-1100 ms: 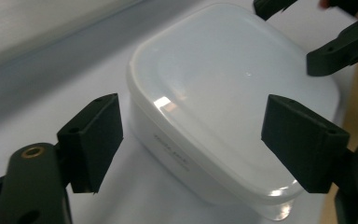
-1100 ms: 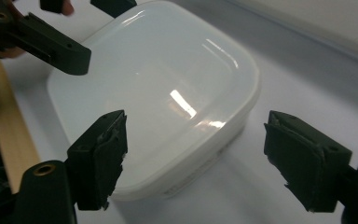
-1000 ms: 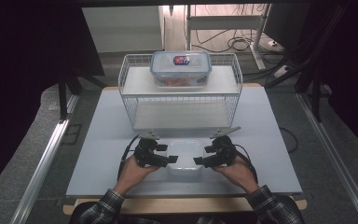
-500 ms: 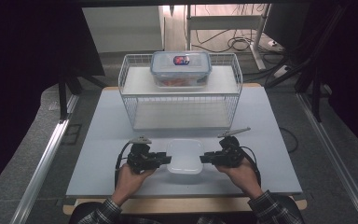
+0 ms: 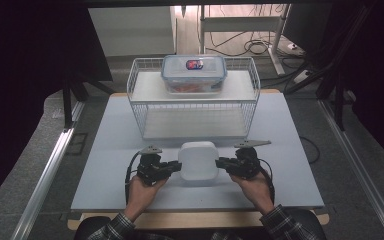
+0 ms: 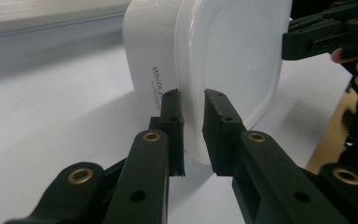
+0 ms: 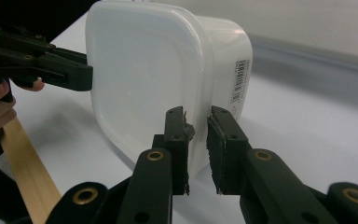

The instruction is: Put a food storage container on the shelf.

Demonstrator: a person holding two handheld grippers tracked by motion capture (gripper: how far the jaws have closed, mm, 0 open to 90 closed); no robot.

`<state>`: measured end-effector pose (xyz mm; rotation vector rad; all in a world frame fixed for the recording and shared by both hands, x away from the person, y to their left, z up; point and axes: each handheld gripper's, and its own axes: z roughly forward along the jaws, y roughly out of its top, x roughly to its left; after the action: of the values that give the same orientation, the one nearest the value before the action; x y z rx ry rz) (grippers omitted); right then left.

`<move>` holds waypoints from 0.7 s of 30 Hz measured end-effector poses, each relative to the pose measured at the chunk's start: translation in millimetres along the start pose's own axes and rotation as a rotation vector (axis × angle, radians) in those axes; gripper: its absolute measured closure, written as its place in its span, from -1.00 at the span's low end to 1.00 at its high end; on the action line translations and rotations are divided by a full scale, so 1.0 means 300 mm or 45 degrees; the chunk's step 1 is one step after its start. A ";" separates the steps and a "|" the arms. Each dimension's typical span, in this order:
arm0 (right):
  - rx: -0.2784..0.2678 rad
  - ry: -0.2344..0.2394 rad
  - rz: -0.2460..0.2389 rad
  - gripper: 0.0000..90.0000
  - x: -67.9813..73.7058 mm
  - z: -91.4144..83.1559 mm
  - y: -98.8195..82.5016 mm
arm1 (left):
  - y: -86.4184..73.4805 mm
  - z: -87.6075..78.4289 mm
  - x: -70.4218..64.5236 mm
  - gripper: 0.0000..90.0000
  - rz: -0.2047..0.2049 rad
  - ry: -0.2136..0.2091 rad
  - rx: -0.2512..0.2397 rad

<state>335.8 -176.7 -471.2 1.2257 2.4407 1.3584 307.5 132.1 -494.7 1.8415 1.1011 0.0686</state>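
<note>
The left gripper (image 6: 193, 135) is pinching the rim of the white container (image 5: 198, 162), its two black fingers (image 6: 171, 122) having just been closing onto that edge, with the thin lip caught between their pads. The right gripper (image 7: 196, 149) is doing the same on the opposite side: its fingers (image 7: 224, 140) have just been closing too and are now clamping the container's rim between them. In the left gripper view the container (image 6: 223, 60) is appearing with its flat lidded face turned toward the right gripper and a line of small print running down its side wall; in the right gripper view the container (image 7: 154, 74) is showing a barcode label on its side.

From above, the left gripper (image 5: 172, 169) and the right gripper (image 5: 222, 163) are facing each other across the container, each held in one of the person's hands, the left hand (image 5: 141, 192) and the right hand (image 5: 254, 187) coming in from the near edge. The container is sitting between them over the near middle of the pale tabletop (image 5: 105, 150); whether it is resting on the surface or lifted just off it I cannot tell.

Farther back on the tabletop a white wire rack (image 5: 195, 107) is standing, and on its upper shelf a clear lidded food box (image 5: 194, 74) with blue clasps is resting.
</note>
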 end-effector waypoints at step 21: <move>-0.137 0.003 -0.071 0.74 0.018 -0.057 0.133 | 0.138 -0.077 -0.023 0.75 0.072 0.050 -0.147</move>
<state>348.8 -173.3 -429.8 1.1236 2.3501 1.4556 319.5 137.5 -448.7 1.7744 1.0504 0.1980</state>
